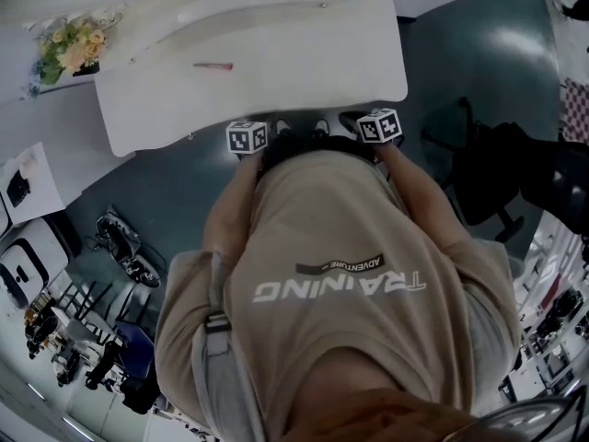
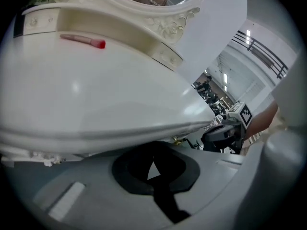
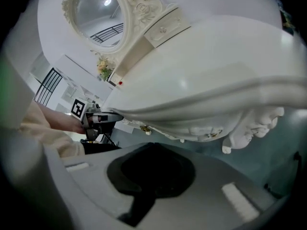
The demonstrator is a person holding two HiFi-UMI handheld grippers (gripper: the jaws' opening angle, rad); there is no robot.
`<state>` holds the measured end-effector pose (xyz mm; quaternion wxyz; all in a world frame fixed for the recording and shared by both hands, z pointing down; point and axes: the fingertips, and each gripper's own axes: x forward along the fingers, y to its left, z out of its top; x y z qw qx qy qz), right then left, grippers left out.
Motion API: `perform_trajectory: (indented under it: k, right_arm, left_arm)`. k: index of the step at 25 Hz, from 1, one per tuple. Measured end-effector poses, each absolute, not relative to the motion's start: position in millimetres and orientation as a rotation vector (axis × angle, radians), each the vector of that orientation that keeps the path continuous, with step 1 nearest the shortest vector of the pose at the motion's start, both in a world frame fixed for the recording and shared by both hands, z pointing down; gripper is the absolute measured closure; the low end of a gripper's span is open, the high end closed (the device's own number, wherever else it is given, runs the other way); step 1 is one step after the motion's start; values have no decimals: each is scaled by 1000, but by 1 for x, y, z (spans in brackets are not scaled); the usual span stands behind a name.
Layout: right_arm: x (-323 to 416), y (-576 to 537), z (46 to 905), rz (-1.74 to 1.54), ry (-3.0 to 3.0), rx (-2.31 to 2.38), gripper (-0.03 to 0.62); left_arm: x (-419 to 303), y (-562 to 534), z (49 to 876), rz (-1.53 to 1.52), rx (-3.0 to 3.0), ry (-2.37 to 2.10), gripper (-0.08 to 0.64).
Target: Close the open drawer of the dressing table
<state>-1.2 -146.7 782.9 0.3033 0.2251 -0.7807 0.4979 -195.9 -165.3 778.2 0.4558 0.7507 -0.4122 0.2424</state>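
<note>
White table (image 1: pixel 276 53) is seen from above, with a red stick (image 1: pixel 213 65) lying on it. The left gripper (image 2: pixel 153 169) and right gripper (image 3: pixel 152 171) are held at its front edge, jaws pressed together on nothing. The drawer (image 3: pixel 160 130) is tucked under that edge, its brass knob (image 3: pixel 144 128) between the grippers.
</note>
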Motion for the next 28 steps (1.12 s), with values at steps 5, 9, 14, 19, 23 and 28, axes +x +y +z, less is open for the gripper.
perform_trajectory:
  k: [5,9,14,19,23,28]
  right_arm:
    - [10,-118,799,1294,-2044,499,588]
    - [8,-104,806,1247,-2057,420,588]
    - [-17,-96,771,1037,-2139,374,588]
    - [-42,-106,685,857,-2320,458,588]
    - [-55,-124,618,688,-2443,556,588]
    - [-74,-152,529,433,-2542,608,588]
  left_arm:
    - [-195,-148,771,569,1855,-1033,558]
    - [-196,-144,756,539,1915,-1071,558]
    - [-197,-131,705,489,2044,-1116,558]
    - [-200,-130,641,559,2226,-1164,558]
    - [-192,-151,568,507,2410,-1192,558]
    - [-192,-180,454,276,2614,-1310,558]
